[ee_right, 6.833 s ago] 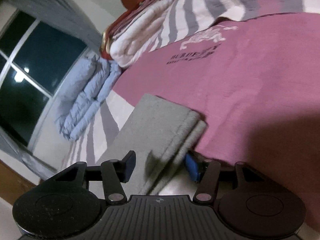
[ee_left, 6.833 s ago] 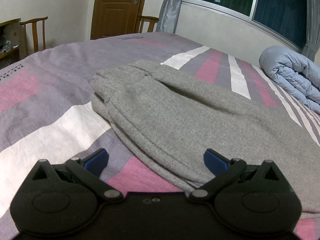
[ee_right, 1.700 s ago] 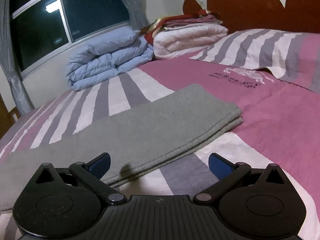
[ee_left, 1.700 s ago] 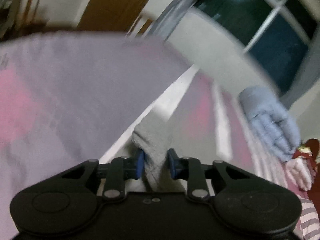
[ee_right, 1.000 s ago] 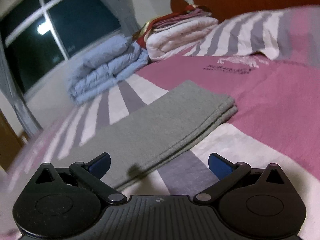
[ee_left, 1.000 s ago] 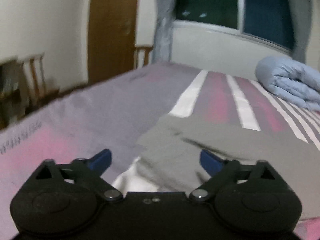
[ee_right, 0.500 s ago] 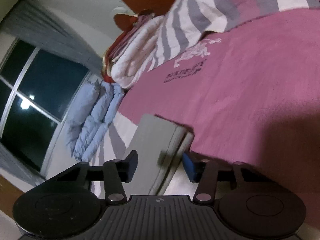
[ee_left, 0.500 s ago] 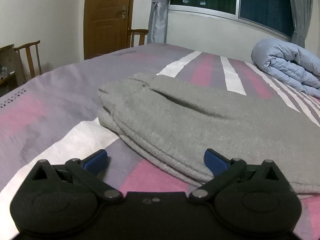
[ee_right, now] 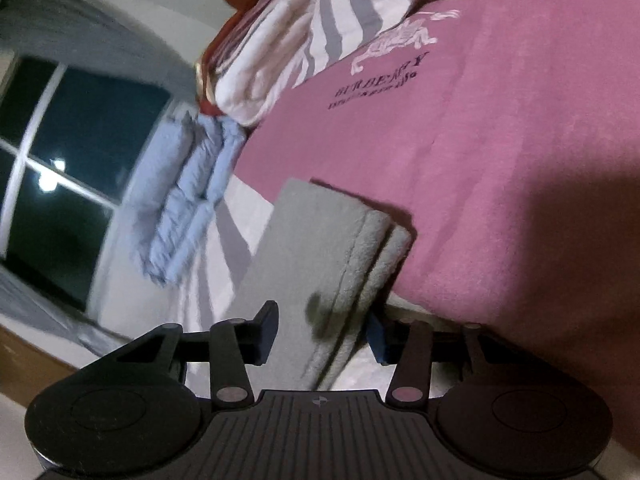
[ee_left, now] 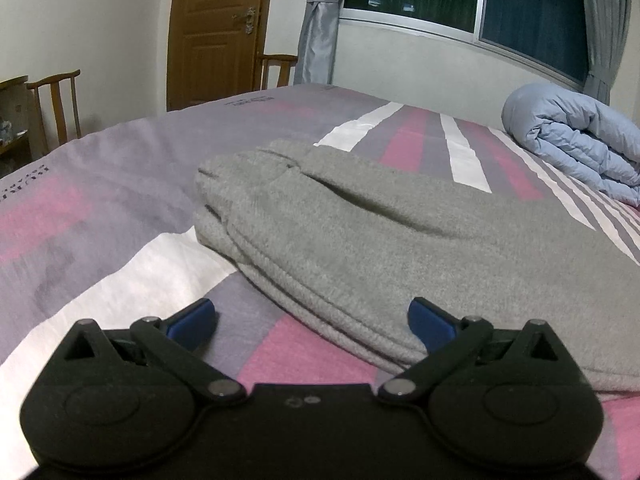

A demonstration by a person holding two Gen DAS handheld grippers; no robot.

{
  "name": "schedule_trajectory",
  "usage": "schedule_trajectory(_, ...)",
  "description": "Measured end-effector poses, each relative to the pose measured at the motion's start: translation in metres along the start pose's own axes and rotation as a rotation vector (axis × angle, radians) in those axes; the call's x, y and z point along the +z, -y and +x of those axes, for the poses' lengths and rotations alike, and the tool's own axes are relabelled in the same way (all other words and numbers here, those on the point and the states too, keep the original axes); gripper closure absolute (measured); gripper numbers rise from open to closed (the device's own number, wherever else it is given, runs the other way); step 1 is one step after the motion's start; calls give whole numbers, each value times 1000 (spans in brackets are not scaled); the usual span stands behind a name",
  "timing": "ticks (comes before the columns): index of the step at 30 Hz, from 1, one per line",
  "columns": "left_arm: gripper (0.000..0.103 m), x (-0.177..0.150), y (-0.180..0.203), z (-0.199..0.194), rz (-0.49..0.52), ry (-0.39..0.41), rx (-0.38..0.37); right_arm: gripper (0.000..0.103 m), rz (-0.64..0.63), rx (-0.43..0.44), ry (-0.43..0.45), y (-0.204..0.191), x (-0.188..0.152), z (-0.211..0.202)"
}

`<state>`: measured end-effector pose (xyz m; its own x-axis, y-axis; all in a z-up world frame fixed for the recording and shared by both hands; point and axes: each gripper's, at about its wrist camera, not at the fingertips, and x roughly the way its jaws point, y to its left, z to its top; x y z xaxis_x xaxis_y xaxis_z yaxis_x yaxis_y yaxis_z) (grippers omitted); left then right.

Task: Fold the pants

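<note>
2 grippers over striped bed (ee_left: 100,216). Grey pants (ee_left: 400,240) flat on it, folded lengthwise. Left gripper (ee_left: 312,320) spread wide, touching nothing, near waist end. Right gripper (ee_right: 324,330) closing around pants' leg end, pads not yet pressing.

pants (ee_left: 400,240) cut off right, window (ee_right: 60,168) blurred

"BURBERRY" printed on pink bedsheet (ee_right: 500,128)

Left gripper (ee_left: 312,320) spread wide over grey pants (ee_left: 380,240) on striped bed (ee_left: 100,208).
</note>
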<state>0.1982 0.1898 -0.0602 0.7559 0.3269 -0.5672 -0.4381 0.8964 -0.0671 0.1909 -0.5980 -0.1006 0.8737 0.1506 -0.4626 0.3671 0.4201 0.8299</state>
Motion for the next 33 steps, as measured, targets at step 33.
schedule_trajectory(33, 6, 12, -46, -24, -116, 83, 167, 93, -308, 57, 69, -129, -65, 8)
